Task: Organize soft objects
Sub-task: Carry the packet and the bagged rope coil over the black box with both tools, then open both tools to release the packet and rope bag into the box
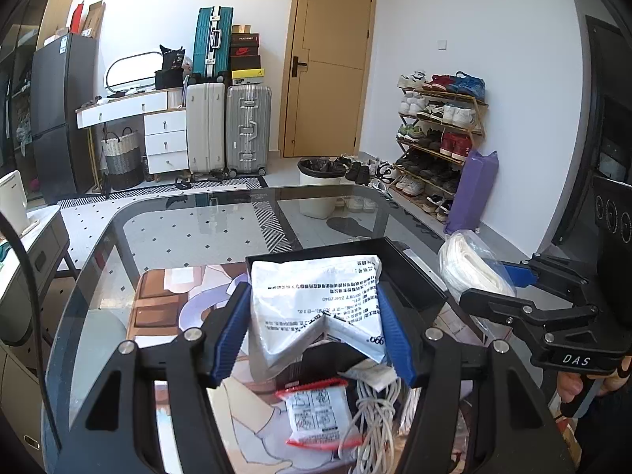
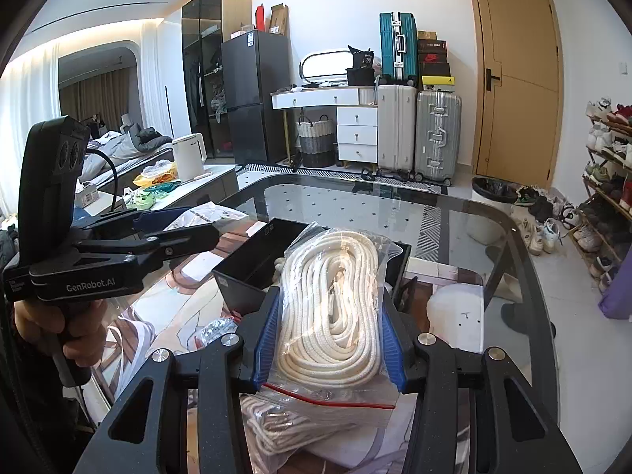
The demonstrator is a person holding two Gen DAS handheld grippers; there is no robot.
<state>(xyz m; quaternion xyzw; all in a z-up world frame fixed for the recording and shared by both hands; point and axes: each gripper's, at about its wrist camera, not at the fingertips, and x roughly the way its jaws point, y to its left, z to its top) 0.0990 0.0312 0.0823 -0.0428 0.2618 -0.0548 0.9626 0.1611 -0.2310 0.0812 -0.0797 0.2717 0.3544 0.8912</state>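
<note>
Pouch (image 1: 316, 308) squeezed between the left gripper (image 1: 314, 335) pads — crumpled at its near end; bagged rope (image 2: 331, 308) clamped between the right gripper (image 2: 331, 339) pads.

left gripper (image 1: 316, 328): black frame, blue ribbed pads, silver screws, "GenRobot.AI" side marking | right gripper (image 2: 328, 339): same build, "DAS" label on side | black pistol handles, bare hands
</note>
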